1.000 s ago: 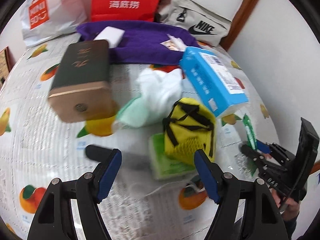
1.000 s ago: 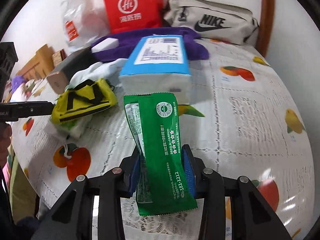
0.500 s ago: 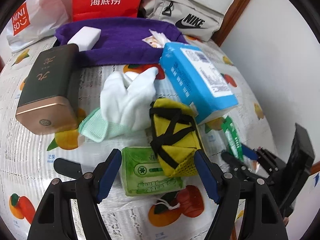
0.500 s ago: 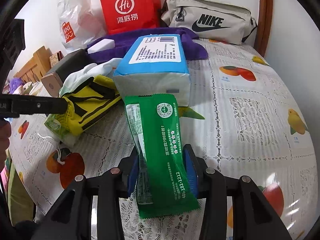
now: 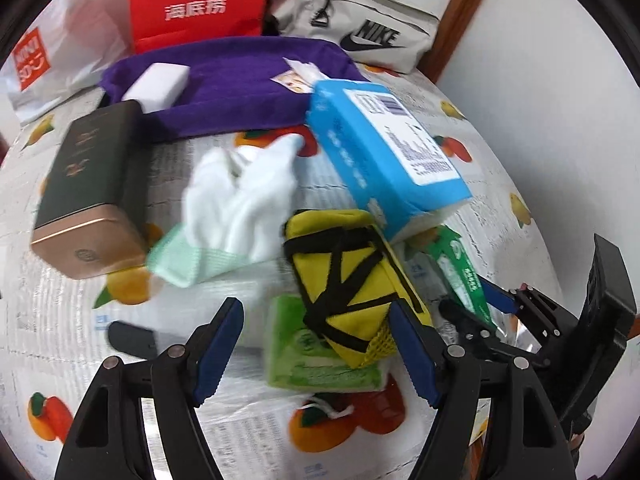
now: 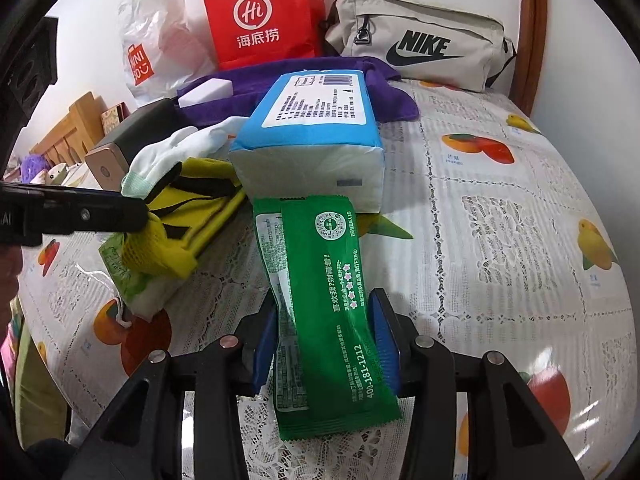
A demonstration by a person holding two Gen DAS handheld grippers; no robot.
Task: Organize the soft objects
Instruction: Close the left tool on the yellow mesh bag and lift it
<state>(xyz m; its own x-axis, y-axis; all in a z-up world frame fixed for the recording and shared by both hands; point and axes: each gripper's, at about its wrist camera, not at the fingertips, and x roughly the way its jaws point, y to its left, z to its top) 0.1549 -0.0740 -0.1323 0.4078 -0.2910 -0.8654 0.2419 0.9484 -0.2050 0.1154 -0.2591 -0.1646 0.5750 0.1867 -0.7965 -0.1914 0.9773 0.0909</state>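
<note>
Green packet [image 6: 320,300] is lying long and flat between the two blue pads of the right gripper [image 6: 324,340]. The pads are touching both of its sides and pinching it, and the jaws have just been opening a little. The packet is sitting near the front edge of the tabletop [image 6: 500,220], and its far end is almost touching a blue tissue pack [image 6: 316,132].

Just to the left of the blue pack, a yellow bag [image 5: 352,280] with black straps is lying on top of a light green tissue pack [image 5: 312,364]. The left gripper [image 5: 316,344] is hanging over them with its jaws spread wide. One pad is right beside the netted end of the yellow bag, and the other pad is well apart from it.

A white glove [image 5: 244,200] is lying crumpled behind the yellow bag. A dark box [image 5: 92,184] with a gold end is resting toward the left edge. A purple cloth [image 5: 240,80] is stretching along the back, with a white block [image 5: 158,84] on it. A red bag [image 5: 196,0] and a grey bag [image 6: 420,44] are standing at the back edge by the wall.
</note>
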